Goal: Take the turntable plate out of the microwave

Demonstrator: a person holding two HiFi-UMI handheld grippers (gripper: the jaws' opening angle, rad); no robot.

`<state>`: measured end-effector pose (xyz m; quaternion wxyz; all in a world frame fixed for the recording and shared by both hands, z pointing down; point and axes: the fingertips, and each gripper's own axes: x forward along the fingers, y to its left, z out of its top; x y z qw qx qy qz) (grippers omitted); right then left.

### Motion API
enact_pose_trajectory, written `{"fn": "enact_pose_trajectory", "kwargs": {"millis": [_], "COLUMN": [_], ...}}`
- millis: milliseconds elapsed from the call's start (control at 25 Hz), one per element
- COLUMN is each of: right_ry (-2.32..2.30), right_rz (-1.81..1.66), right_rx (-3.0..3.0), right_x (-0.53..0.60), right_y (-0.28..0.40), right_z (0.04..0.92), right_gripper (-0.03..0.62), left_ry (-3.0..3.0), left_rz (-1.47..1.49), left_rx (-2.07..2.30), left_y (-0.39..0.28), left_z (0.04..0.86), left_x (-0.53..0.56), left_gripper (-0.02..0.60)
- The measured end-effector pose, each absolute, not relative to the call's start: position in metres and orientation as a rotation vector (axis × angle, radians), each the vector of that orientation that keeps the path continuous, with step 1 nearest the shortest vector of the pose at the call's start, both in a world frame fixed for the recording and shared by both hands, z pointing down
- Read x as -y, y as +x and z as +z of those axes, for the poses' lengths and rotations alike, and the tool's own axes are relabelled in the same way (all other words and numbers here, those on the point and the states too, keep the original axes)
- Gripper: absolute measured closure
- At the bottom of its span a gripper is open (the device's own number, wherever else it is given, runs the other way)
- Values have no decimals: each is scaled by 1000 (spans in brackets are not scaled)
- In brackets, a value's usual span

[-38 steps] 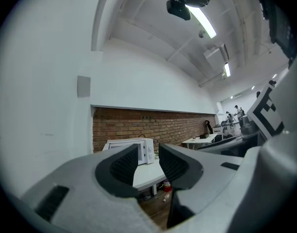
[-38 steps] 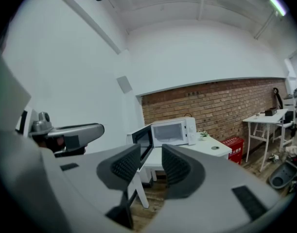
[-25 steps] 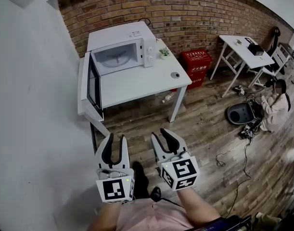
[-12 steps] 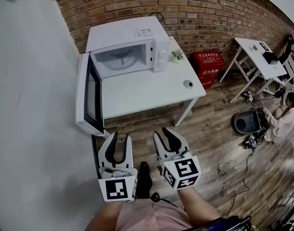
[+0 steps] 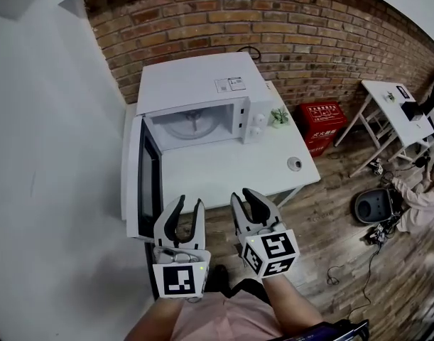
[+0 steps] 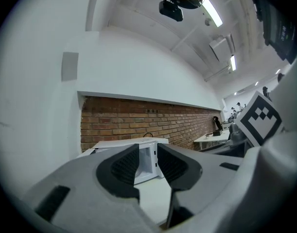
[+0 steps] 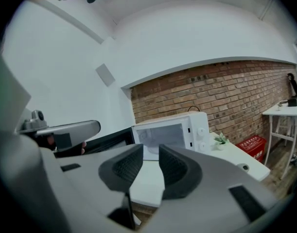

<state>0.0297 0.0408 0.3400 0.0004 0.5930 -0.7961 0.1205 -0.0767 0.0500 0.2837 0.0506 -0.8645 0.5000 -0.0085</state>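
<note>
The turntable plate (image 5: 192,125) lies inside the open microwave (image 5: 202,87) on the table (image 5: 234,165), well ahead of both hand-held grippers. The left hand-held gripper (image 5: 188,204) is spread and empty, and the right hand-held gripper (image 5: 243,196) is closing on nothing. Reaching in, the left could knock the swung-out door (image 5: 142,183), and narrowed jaws may fumble the plate.

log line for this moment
microwave: door open | turntable plate: inside | left claw: open, empty | right claw: closing, empty

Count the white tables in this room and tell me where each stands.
2. One white rectangular table stands against the red brick wall, carrying the open white microwave. A second white table stands further right along that wall. Others may lie outside the views.
</note>
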Motion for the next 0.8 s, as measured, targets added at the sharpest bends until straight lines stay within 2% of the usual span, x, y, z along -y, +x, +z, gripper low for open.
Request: {"fn": "enact_pose_trajectory", "kwargs": {"millis": [280, 800], "right_ry": [1833, 1637], "right_rz": [358, 439], "right_rx": [2523, 2592], "right_x": [1, 120], "right_y": [31, 65], "right_z": [337, 369], "right_gripper": [491, 494], "left_ry": [-2615, -2552], "left_rz": [-34, -116], "left_rx": [-1570, -1729], "left_y": [-78, -36], "left_z": [290, 322], "left_x": [-15, 98], "left_gripper": [471, 471]}}
